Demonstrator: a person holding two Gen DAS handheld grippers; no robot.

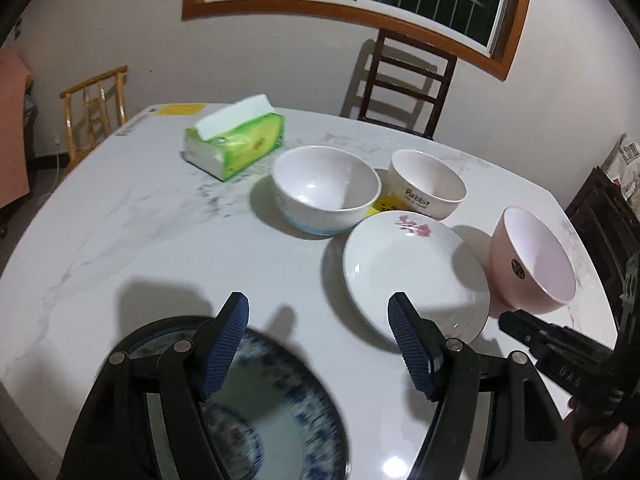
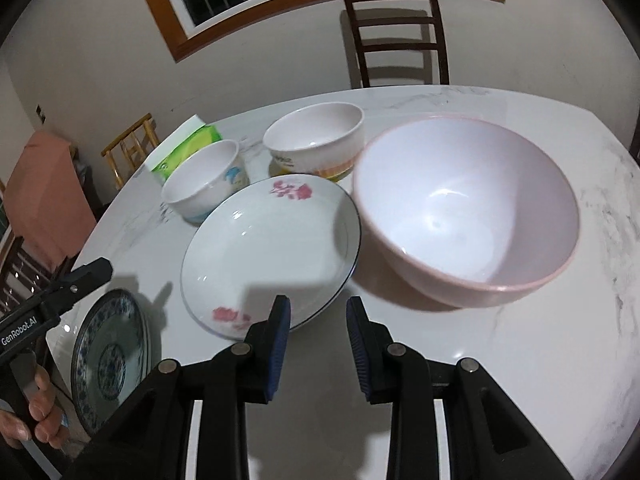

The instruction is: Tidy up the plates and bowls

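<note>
Blue ribbed pads face each other on the left gripper, whose jaws stand wide with nothing between them; just under its left finger, at seven o'clock in the left wrist view, lies the blue-and-white patterned plate (blurred, its rim ringed with blue motifs). The right gripper has the same black arms and ribbed blue pads, set narrow, with only bare table between them.

Counted, the table carries two plates and three bowls. The second plate is the white floral plate, shallow, glossy, thin dark line at its rim, with pink flower sprays at its near and far edges; its near rim sits just beyond the right gripper's left finger. At two o'clock from it stands the pink bowl, the largest, round and deep, smooth white inside and pale pink outside, very near the plate's rim. Beyond the plate stand two white glazed bowls: the blue-trimmed bowl at eleven o'clock, and the Rabbit bowl, lettered on its side, at twelve.

One tissue pack, green wrapper with white sheets showing, lies past the bowls. White marbled stone with grey veins makes the tabletop. Two chairs stand by the wall: one dark slatted chair and one bamboo chair.
</note>
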